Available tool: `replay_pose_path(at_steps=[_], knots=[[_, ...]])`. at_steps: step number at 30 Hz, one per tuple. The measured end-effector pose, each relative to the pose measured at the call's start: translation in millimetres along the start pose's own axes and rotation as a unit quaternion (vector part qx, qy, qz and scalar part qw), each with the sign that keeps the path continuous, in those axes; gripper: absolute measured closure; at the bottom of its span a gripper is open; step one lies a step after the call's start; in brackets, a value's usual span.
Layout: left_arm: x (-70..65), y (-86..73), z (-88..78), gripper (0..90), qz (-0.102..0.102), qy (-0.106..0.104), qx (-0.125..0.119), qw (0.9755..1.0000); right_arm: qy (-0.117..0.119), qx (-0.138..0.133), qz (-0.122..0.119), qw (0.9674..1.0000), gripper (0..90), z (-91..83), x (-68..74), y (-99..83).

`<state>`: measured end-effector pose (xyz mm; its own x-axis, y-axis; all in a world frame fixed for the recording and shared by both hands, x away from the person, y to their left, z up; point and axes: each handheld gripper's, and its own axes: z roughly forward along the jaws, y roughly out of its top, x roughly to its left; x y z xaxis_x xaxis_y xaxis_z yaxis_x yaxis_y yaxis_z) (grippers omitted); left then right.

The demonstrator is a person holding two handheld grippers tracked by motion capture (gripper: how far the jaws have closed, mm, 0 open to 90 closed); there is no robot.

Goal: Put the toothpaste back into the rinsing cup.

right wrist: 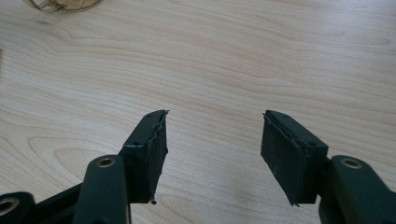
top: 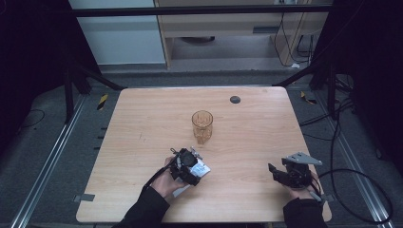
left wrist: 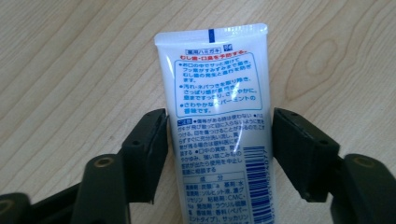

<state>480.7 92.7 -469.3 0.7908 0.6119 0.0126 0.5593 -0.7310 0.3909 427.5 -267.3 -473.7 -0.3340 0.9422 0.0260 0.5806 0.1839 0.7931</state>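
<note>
Presently, notes by item:
Tube: white toothpaste tube (left wrist: pixel 219 130) lies flat on the bench (top: pixel 142 142), crimped end pointing away, just before the amber glass (top: pixel 202 124).
Left tongs (left wrist: pixel 219 140): straddle the tube mid-body, left pad touching, right just clear; no firm grip.
Right tongs (right wrist: pixel 212 149): wide, empty, well apart.
Handling: probably light, soft, slick; grip across the flat width.

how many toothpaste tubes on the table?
1. The white toothpaste tube lies flat on the table near the front edge, between the left gripper jaws, nearer the person than the amber glass.
</note>
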Motion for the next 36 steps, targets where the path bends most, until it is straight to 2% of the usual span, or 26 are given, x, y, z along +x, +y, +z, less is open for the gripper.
replay_pose_path(at_steps=[4,13,22,27,33,36], knots=[[-0.3,-1.0,0.8,37.2,-0.009,0.000,-0.003,1.0000,0.002,0.002,0.003,1.0000,40.6,-0.2,0.5,0.2],[-3.0,-2.6,3.5,38.0,-0.009,0.010,0.001,0.9999,0.002,0.002,0.003,1.0000,40.6,-0.2,0.6,0.3],[-3.8,-3.4,2.6,41.2,-0.010,0.010,-0.003,0.9999,0.001,0.002,0.004,1.0000,40.6,-0.3,0.2,0.1],[-4.4,-4.6,-1.3,48.4,-0.012,0.010,-0.012,0.9998,-0.002,0.001,0.001,1.0000,40.7,-0.2,-1.5,-0.4],[0.9,-10.0,-12.8,62.7,-0.022,-0.001,-0.027,0.9994,-0.002,0.001,0.001,1.0000,40.9,-0.4,-2.0,-0.8],[0.9,-11.9,-16.3,66.6,-0.023,0.004,-0.037,0.9990,-0.001,0.001,0.001,1.0000,41.0,-0.9,-2.4,-1.1]])
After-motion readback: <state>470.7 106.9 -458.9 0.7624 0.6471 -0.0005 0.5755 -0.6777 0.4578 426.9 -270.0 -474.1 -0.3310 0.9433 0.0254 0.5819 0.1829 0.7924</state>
